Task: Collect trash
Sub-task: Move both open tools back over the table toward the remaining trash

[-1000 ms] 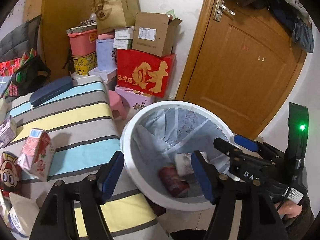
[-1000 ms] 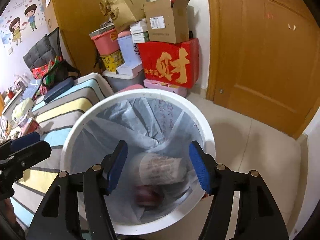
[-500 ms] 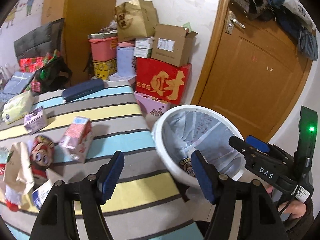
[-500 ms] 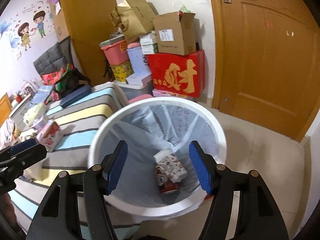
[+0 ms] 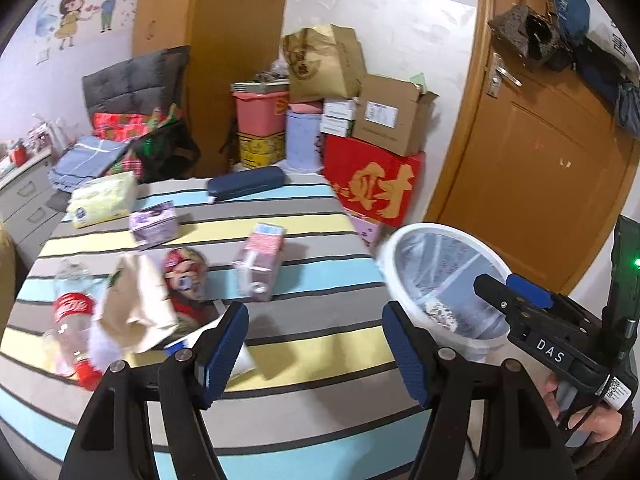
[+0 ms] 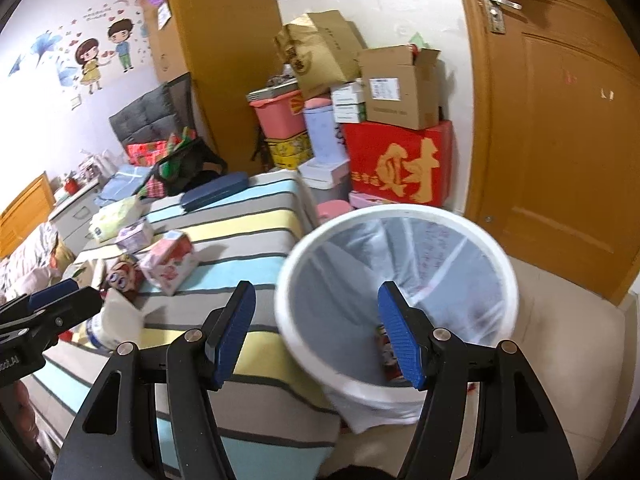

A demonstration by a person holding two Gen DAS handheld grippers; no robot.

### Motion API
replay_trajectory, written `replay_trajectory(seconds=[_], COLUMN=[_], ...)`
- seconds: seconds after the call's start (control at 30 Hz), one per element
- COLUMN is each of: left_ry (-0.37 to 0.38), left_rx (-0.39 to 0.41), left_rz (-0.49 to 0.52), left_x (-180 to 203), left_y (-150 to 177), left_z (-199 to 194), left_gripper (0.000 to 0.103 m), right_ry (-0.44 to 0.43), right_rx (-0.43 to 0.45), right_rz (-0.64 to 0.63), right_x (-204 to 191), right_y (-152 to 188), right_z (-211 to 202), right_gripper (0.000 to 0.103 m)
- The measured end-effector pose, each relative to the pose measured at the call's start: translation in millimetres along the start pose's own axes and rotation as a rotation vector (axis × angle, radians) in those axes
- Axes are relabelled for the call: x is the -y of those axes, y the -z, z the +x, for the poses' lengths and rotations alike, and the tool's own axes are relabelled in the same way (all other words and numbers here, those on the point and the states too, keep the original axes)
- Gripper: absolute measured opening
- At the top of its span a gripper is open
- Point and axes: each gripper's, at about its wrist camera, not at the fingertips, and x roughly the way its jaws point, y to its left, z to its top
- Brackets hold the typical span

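A white bin [image 5: 404, 276] [image 6: 508, 280] with a plastic liner stands on the floor beside the striped table [image 5: 320, 280] [image 6: 256, 240]; some packaging lies at its bottom. On the table lie a pink carton [image 5: 260, 264] [image 6: 170, 260], a purple box [image 5: 154, 228], a cartoon wrapper [image 5: 184, 280], a crumpled paper bag [image 5: 136, 308] and a clear bottle with a red label [image 5: 72, 320]. My left gripper [image 5: 314, 344] hangs open and empty over the table's near side. My right gripper [image 6: 316, 336] is open and empty above the bin's near-left rim.
Stacked boxes, a red carton [image 5: 372, 184] and a pink crate [image 5: 260, 112] stand against the wall behind the table. A wooden door [image 6: 560, 140] is at the right. A dark blue case [image 5: 246, 182] and a tissue pack [image 5: 102, 200] lie on the table's far side.
Both grippers have swung left and risen, away from over the bin. The left one now looks at the littered table; the right one sees the bin farther to its right.
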Motion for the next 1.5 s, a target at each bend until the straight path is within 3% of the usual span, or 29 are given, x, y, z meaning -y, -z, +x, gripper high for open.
replay_trajectory(seconds=[0.57,0.87,1.13,1.2,1.43,1.5], left_ry=[-0.182,-0.254,-0.269,-0.245,-0.283,-0.263], left_rx=[0.026,0.028,-0.005,-0.023,-0.080,-0.089], left_rz=[-0.176,-0.254,-0.303,-0.324,-0.352,-0.365], left_x=[-122,-181,-213,-222,-240,-245], left_y=[32,37,32,29,22,19], left_z=[-41,-49,-33,-21,12,19], left_gripper=[0.069,0.069,0.069,0.070,0.070,0.071], right_ry=[-0.137,-0.161,-0.154,-0.156,-0.117,-0.121], right_rx=[-0.056,-0.105,-0.108,-0.114,-0.143,-0.150], right_rz=[-0.075,-0.107,-0.097,-0.101,-0.087,-0.080], right_x=[-79,-109,-126,-130,-128,-128], right_y=[19,15,-6,-11,-23,-25], right_z=[16,39,62,69,92,97], right_gripper=[0.065,0.065,0.065,0.065,0.065,0.065])
